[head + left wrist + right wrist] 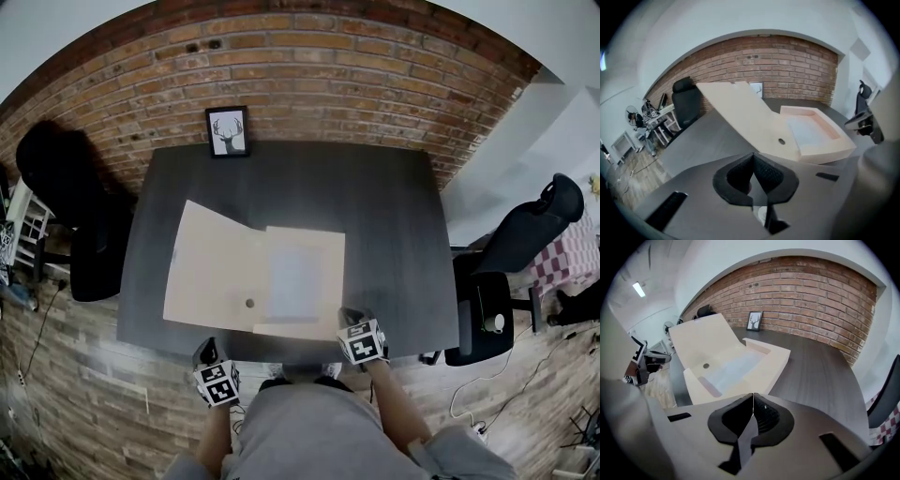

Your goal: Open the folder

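A beige box folder (211,267) lies open on the dark table (394,225). Its lid is spread to the left and carries a small round snap (249,303). The shallow tray half (323,248) on the right holds a pale sheet. My left gripper (208,349) hovers at the table's front edge, short of the lid, its jaws shut on nothing. In the left gripper view the folder (754,122) lies ahead of the left gripper (752,157). My right gripper (349,314) sits at the tray's front right corner, shut and empty. In the right gripper view the folder (726,364) lies just beyond the right gripper (753,397).
A framed deer picture (228,130) leans on the brick wall at the table's back edge. One black office chair (84,253) stands left of the table, and another black chair (525,234) stands to its right. The table's right half is bare wood.
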Available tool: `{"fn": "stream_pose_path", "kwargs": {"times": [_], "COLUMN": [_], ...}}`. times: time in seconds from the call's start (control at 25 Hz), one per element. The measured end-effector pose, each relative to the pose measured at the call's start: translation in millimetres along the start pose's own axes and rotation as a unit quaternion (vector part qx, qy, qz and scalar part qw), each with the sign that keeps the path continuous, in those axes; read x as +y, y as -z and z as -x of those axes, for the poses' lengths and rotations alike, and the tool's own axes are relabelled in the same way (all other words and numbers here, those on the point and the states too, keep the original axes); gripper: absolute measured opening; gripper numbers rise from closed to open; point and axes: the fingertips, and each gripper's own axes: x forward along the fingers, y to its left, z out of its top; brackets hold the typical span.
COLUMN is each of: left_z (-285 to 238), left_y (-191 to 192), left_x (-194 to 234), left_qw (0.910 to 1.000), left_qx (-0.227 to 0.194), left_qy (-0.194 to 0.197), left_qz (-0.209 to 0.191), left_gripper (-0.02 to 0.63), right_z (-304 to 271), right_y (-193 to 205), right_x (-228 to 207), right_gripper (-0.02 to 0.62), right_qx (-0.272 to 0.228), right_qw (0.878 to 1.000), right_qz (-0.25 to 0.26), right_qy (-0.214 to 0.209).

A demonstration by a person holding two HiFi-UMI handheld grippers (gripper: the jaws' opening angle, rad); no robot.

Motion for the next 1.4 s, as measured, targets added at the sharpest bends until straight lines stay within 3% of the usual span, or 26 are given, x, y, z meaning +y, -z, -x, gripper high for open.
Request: {"fn": "stream_pose_path", "kwargs": {"times": [0.28, 0.52, 0.72, 1.04, 1.28, 1.4], "left_z": [9.8, 36.1, 66.2, 116.2, 139.0, 141.4], "left_y": [-66.0, -151.9, -214.5, -283.1, -314.8, -321.1], "left_x": [-60.8, -95.5, -133.1, -163.1, -163.2, -164.6], "left_qw": [0.9942, 0.9794, 0.9588, 0.9286, 0.9148, 0.9122], "left_qx": [-0.069, -0.161, -0.232, -0.313, -0.35, -0.357], "left_qy": [0.079, 0.117, 0.152, 0.187, 0.192, 0.191], "left_qz": [-0.025, -0.035, -0.062, -0.068, -0.06, -0.062], "left_gripper": [0.003, 0.003, 0.003, 0.003, 0.003, 0.003], "right_z": [28.3, 75.7, 124.6, 199.5, 236.8, 240.0], "right_y": [-55.6, -121.0, -172.2, -228.5, -245.5, -243.8], "right_x": [-0.4, -1.5, 1.2, 4.6, -0.4, -4.6], "right_gripper": [0.0, 0.0, 0.0, 0.0, 0.0, 0.0], "right_qx": [-0.084, -0.181, -0.268, -0.377, -0.442, -0.453], "right_qw": [0.996, 0.983, 0.962, 0.923, 0.892, 0.885], "right_qz": [-0.005, -0.008, -0.002, 0.012, 0.004, -0.011], "right_qy": [0.012, 0.028, 0.041, 0.076, 0.095, 0.102]}}
